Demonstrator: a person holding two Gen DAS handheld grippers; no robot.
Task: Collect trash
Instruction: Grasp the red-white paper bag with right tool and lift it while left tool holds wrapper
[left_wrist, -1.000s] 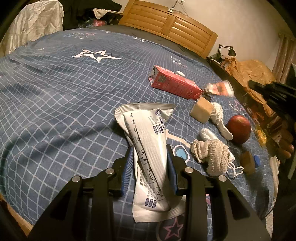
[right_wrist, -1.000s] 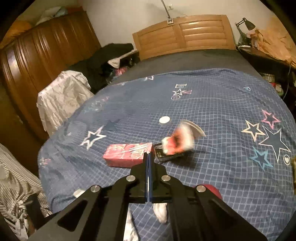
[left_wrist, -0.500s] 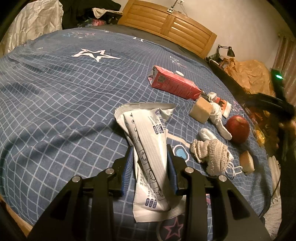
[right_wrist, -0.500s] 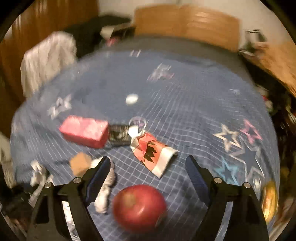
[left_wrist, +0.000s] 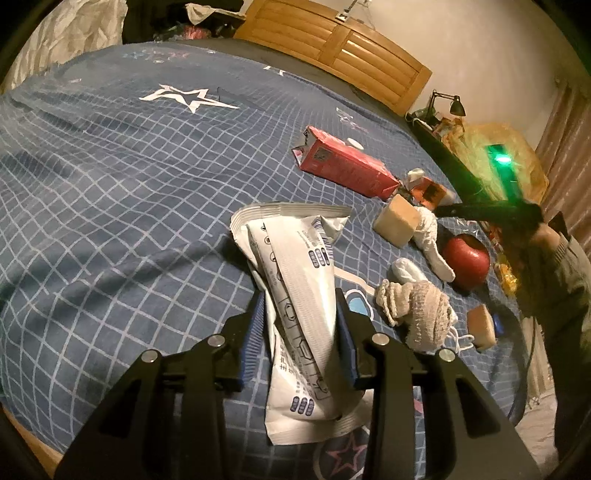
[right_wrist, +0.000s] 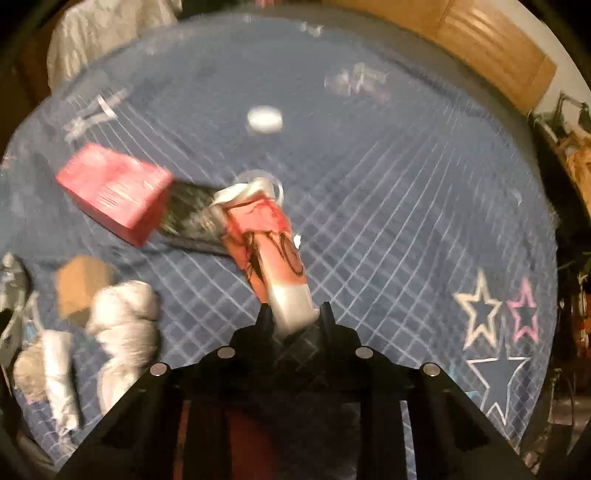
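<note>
We hold the white pouch (left_wrist: 299, 295) in the left hand-held gripper (left_wrist: 300, 332), while the right hand-held gripper (right_wrist: 293, 315), its jaws just closing, pinches only the white end of the red wrapper (right_wrist: 264, 243) on the bed (left_wrist: 110, 177), so it may slip out.

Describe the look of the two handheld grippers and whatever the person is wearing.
Left gripper: matte black angular frame with triangular cut-outs, silver round screw heads, and blue ribbed pads lining its two fingers. Right gripper: the same black frame and silver screws; its finger pads are too dark and blurred to tell their colour. In the left wrist view its body shows a glowing green light. The person's sleeve is grey-olive with a ribbed cuff.
</note>
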